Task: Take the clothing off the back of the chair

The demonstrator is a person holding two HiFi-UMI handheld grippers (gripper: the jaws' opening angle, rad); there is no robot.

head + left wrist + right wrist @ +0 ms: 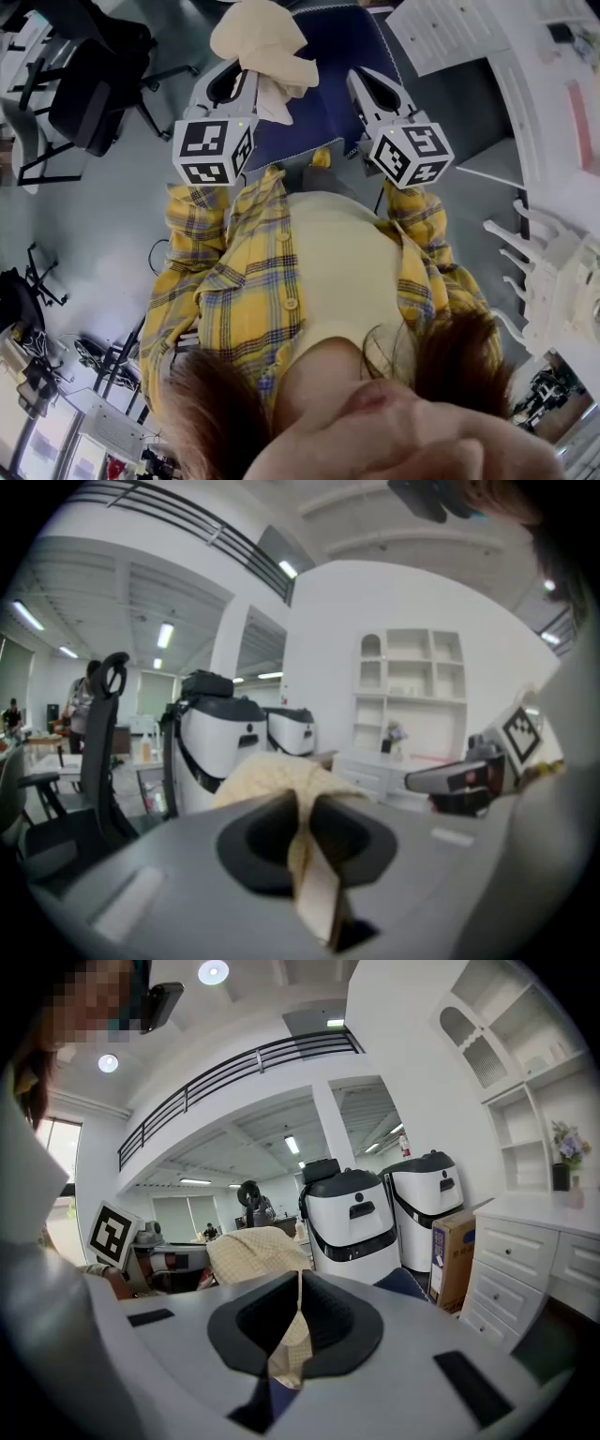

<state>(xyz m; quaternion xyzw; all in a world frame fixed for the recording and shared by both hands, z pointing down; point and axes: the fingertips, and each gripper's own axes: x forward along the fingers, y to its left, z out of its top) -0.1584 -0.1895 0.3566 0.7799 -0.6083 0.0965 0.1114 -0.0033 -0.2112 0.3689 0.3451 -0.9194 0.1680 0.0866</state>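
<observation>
A blue office chair (328, 56) stands in front of a person in a yellow plaid shirt (239, 281), who holds a cream garment (262, 42) above it with two hand-held grippers. The garment hangs bunched between the tools rather than draped on the backrest. Taking it at two points likely keeps the cloth from snagging or dropping as it comes away. The left gripper (249, 77) and right gripper (366, 86) reach out side by side from the chest, tilted slightly downward. Each gripper view shows black fingers (262, 841) closed tight on a fold of cream fabric, the right pair (328, 1321) pinching a thinner edge.
</observation>
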